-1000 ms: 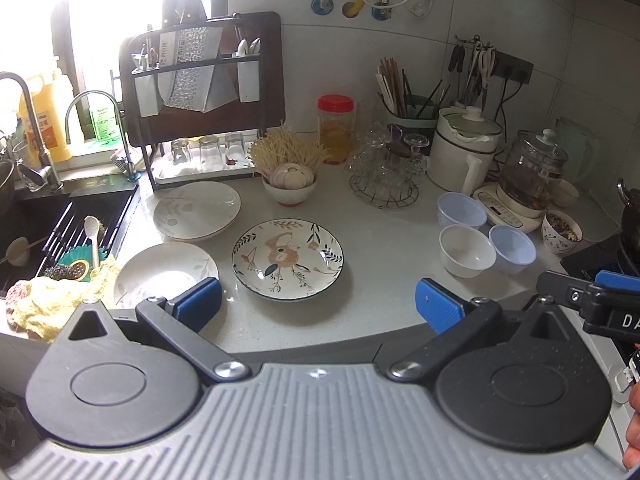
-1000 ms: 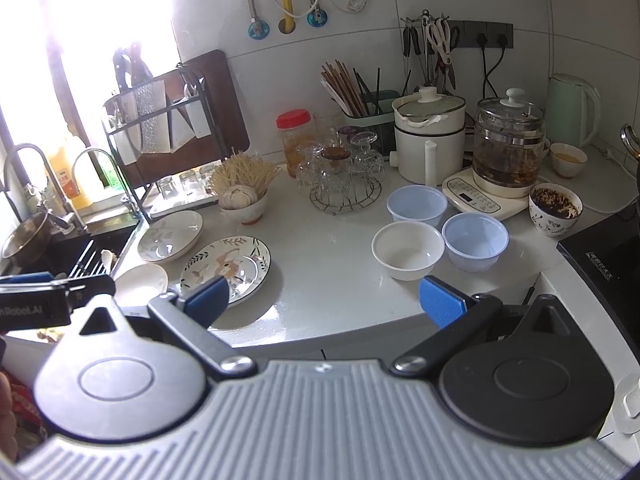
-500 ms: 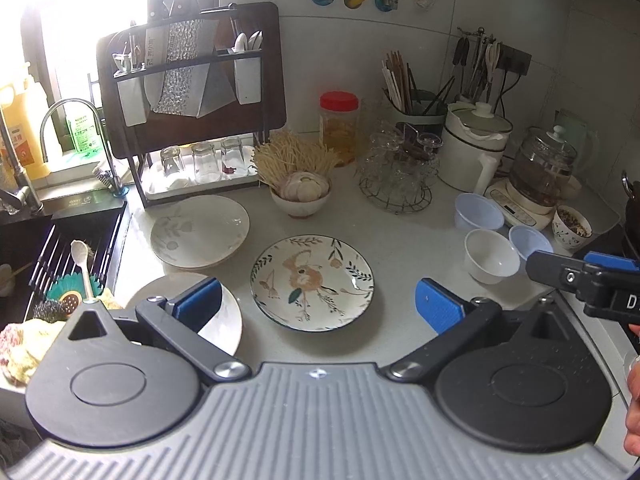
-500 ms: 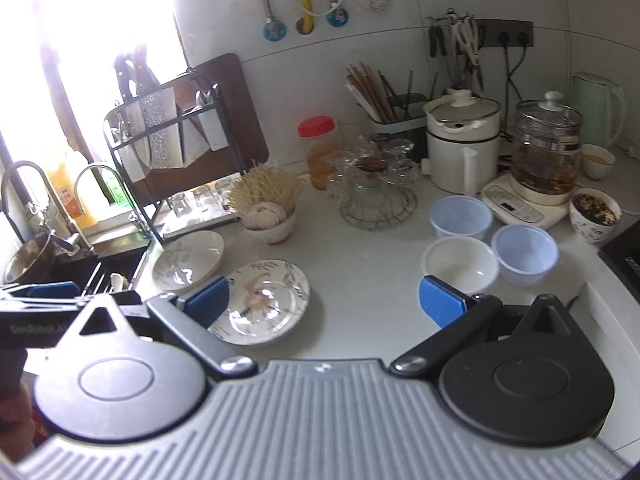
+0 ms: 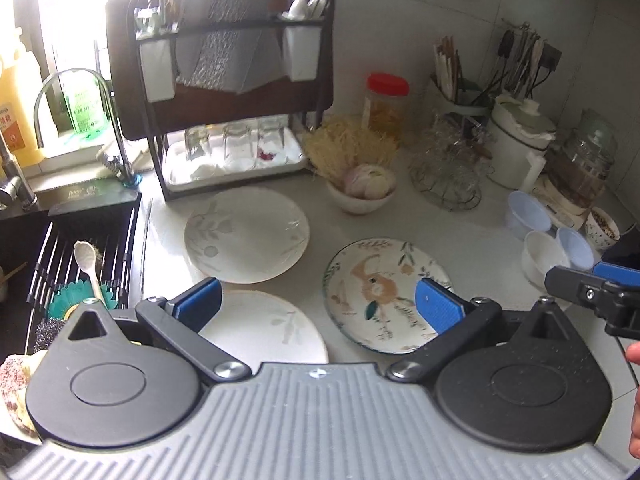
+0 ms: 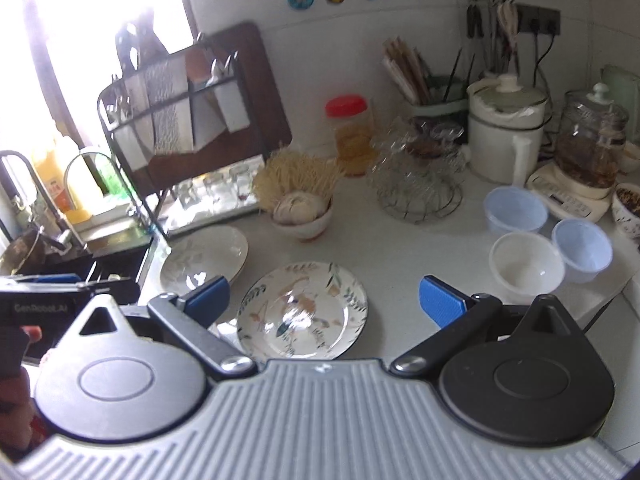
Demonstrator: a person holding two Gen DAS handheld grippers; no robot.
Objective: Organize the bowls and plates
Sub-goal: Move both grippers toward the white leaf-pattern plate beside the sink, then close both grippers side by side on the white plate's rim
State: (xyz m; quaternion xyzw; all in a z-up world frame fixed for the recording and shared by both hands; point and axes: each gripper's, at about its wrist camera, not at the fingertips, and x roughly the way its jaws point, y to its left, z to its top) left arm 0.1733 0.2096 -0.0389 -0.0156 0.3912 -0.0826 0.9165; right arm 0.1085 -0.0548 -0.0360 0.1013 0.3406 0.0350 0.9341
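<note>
Patterned plate (image 5: 384,294) flat on white counter (image 5: 472,240) beside 2 pale plates, 1 (image 5: 247,235) behind the other (image 5: 264,330), 3 bowls (image 6: 528,262) grouped at right; left gripper (image 5: 318,300) and right gripper (image 6: 324,300) both spread wide, empty, above plates.

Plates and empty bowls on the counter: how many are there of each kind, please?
White plates with pale leaf print: 2
Colourful patterned plate: 1
Pale blue bowls: 2
White bowl: 1
Total: 6
</note>
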